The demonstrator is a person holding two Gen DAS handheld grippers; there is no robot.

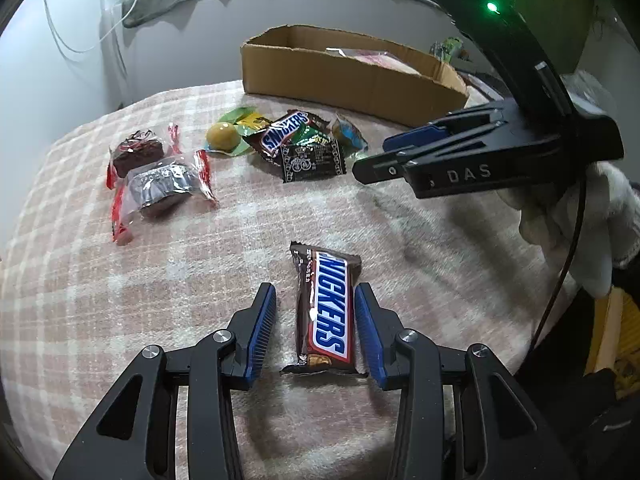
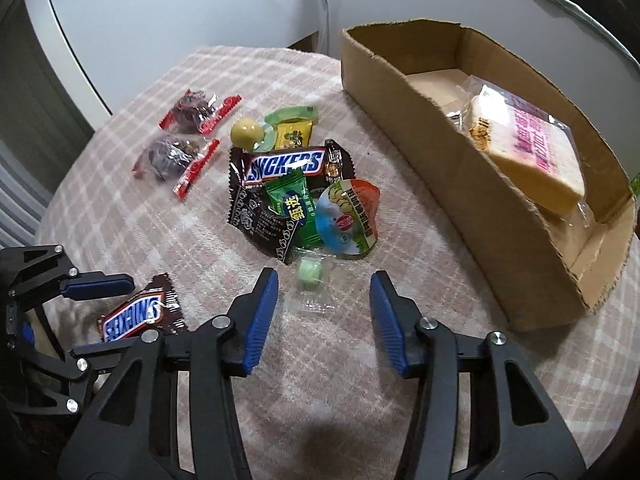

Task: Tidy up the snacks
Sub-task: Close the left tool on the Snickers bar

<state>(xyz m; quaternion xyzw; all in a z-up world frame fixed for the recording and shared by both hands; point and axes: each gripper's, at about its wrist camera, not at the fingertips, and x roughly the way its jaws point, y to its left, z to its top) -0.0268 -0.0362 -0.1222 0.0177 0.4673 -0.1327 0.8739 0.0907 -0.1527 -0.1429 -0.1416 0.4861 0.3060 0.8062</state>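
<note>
Snacks are mostly unsorted: only a wrapped cake slice [image 2: 528,152] lies in the cardboard box [image 2: 432,184] at upper right, while a pile of sweets [image 2: 304,196] and two red-ended cakes [image 2: 180,148] wait on the checked surface [image 2: 360,360]. Left claw [image 1: 316,324] stands apart astride a Snickers bar [image 1: 326,312], its right pad close beside the wrapper, not clamped. Right claw [image 2: 324,316] hangs apart around a small green candy [image 2: 310,276].

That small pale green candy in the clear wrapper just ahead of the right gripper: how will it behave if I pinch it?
The green candy looks light and small, so a nudge probably slides it on the checked cloth. Its clear wrapper looks loose and crinkly around the sweet, so the right gripper, open, may catch only film and let it dangle. The rounded lump might squirt sideways unless pinched centrally.
</note>
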